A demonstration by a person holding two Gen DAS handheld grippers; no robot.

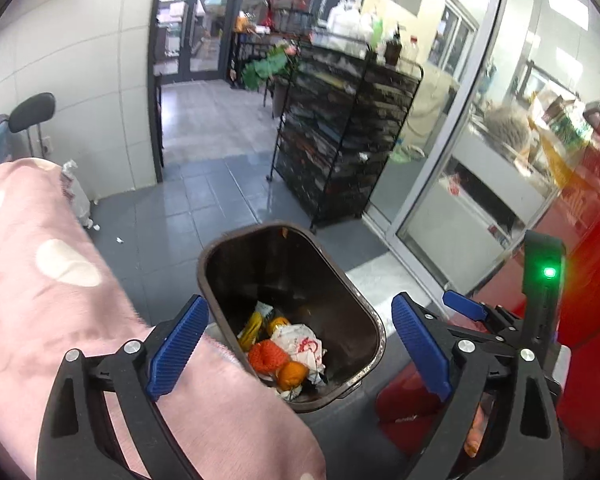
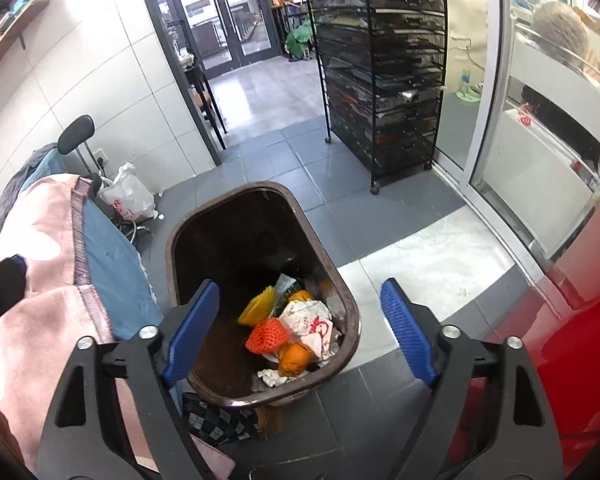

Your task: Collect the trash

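Looking down past the left gripper [image 1: 300, 350], the left wrist view showed its blue pads spread wide with nothing between them, poised over a brown bin [image 1: 220, 256] on the grey tiled floor. Trash lay piled at the near end of the bin's bottom: an orange foam net [image 1: 266, 356], an orange fruit [image 1: 294, 374], a crumpled white wrapper with red print [image 1: 300, 346] and a yellow piece [image 1: 252, 326]. A pink spotted sleeve [image 1: 60, 264] crossed behind the left finger, touching the bin's rim. Just right of the right finger stood the right gripper [image 1: 466, 308], side-on, a green light glowing on its body, against something red. Ahead of the bin stood a black wire rack [image 1: 340, 128], crammed with papers, beside a glass door.

From the right wrist view, the right gripper [image 2: 300, 328] also stood wide open, gripping nothing, directly above the same bin [image 2: 180, 236]. Here the foam net [image 2: 268, 336], fruit [image 2: 296, 360], wrapper [image 2: 312, 324] and yellow piece [image 2: 256, 308] showed more clearly, plus a wad of white tissue [image 2: 272, 377] nearest the tongs. Only this view showed a white plastic bag [image 2: 128, 196] on the floor left of the bin, blue fabric [image 2: 108, 264] under the pink cloth [image 2: 40, 240], and checkered material [image 2: 216, 420] below the bin's near rim. The rack [image 2: 384, 80] stood beyond.
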